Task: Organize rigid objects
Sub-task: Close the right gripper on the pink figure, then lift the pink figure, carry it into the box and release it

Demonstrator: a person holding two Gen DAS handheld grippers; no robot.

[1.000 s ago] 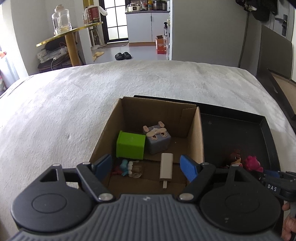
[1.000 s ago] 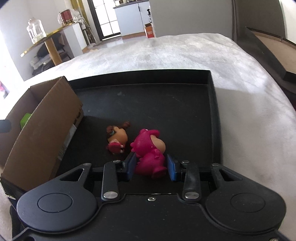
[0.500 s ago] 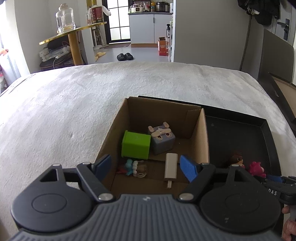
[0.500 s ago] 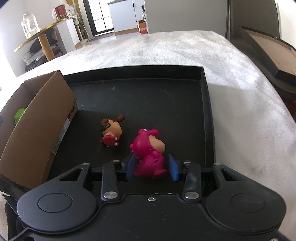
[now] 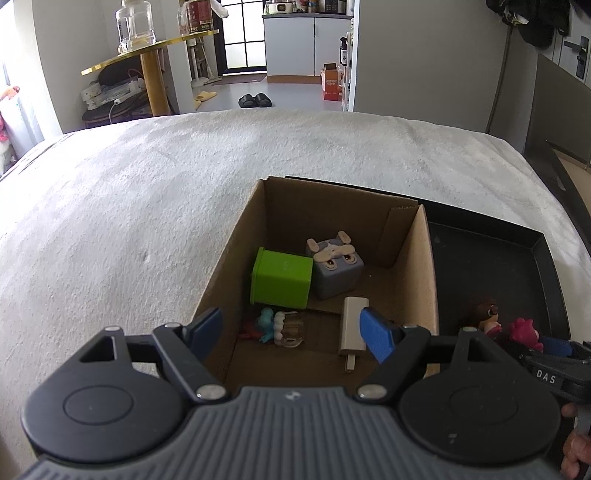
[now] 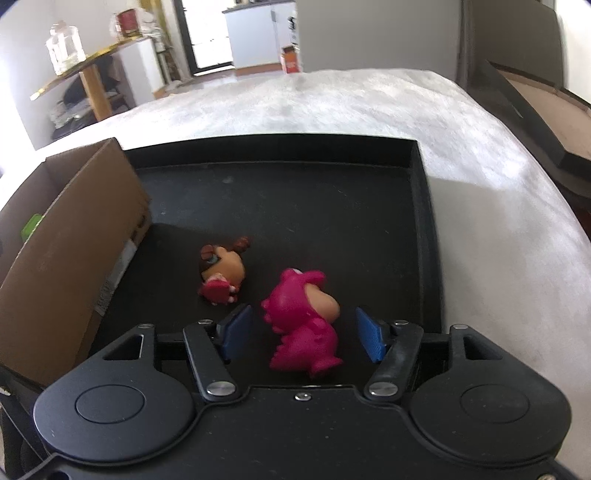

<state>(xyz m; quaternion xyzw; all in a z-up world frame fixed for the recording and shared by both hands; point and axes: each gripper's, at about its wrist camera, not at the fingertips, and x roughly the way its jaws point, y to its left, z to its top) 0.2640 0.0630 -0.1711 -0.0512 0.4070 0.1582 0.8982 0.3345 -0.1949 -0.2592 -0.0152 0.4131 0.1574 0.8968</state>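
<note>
A pink dinosaur toy lies on the black tray, between the open jaws of my right gripper, touching neither pad. A small brown figurine lies just to its left. My left gripper is open and empty, above the near end of the cardboard box. Inside the box are a green block, a grey cube toy, a beige adapter and a small blue-and-clear figure. The pink toy and right gripper also show in the left wrist view.
The box stands at the tray's left end on a white bed cover. A dark board lies off the bed's right side. A gold table with glass jars stands at the far left.
My right gripper has opened and let go of the pink dinosaur toy, which now lies on the tray. My left gripper has risen and drawn back a little over the box.
</note>
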